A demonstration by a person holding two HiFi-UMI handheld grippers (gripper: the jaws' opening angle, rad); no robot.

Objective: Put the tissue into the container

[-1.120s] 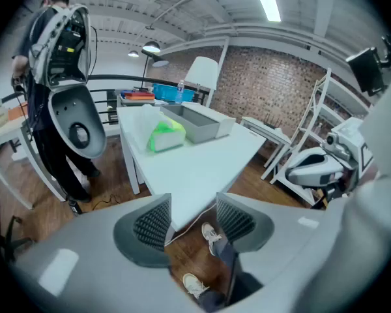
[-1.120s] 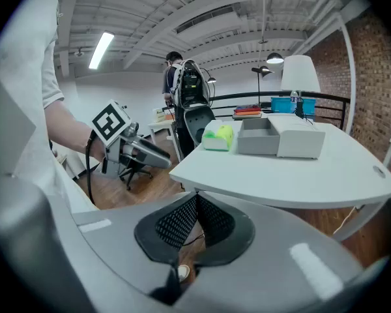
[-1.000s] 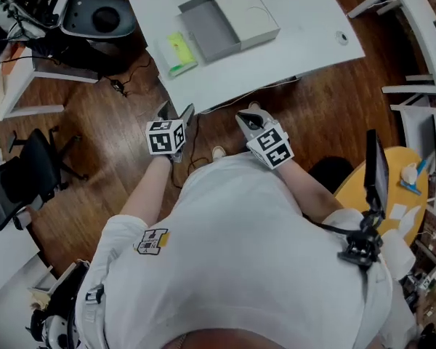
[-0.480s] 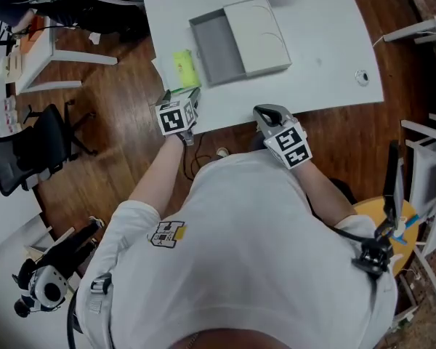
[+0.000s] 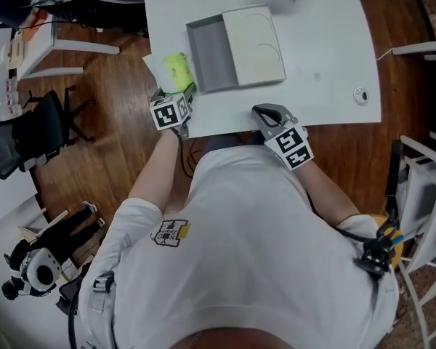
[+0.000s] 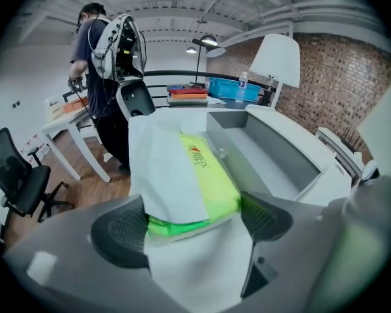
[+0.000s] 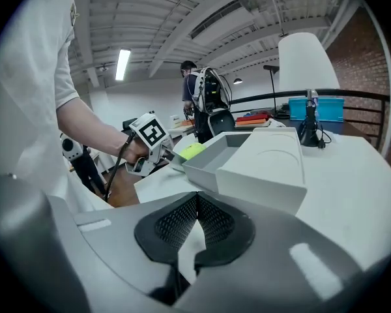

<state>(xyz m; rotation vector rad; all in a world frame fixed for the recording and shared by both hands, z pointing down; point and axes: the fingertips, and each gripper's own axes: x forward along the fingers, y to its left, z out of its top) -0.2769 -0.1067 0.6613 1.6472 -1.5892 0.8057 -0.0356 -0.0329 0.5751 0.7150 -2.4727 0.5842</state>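
Observation:
The tissue pack [image 5: 176, 70], green with a white wrapper, lies on the white table [image 5: 320, 42] just left of the grey container [image 5: 211, 46], an open tray with its pale lid [image 5: 256, 43] slid to the right. My left gripper [image 5: 183, 97] is at the pack's near end. In the left gripper view the pack [image 6: 199, 175] reaches in between the dark pads [image 6: 120, 230], and the jaws are opening around it. The container [image 6: 267, 155] stands to its right. My right gripper [image 5: 265, 111] rests at the table's front edge, shut and empty [image 7: 195, 222].
A white lamp [image 6: 277, 60] stands at the table's far side. A small round object [image 5: 360, 95] lies at the right edge. Black office chair [image 5: 22, 137] and a white side table [image 5: 51, 38] stand on the wooden floor to the left. A person with a backpack [image 6: 107, 51] is beyond.
Both grippers have come up from over the floor to the table's front edge. The left one has reached the tissue pack and its jaws have spread wider.

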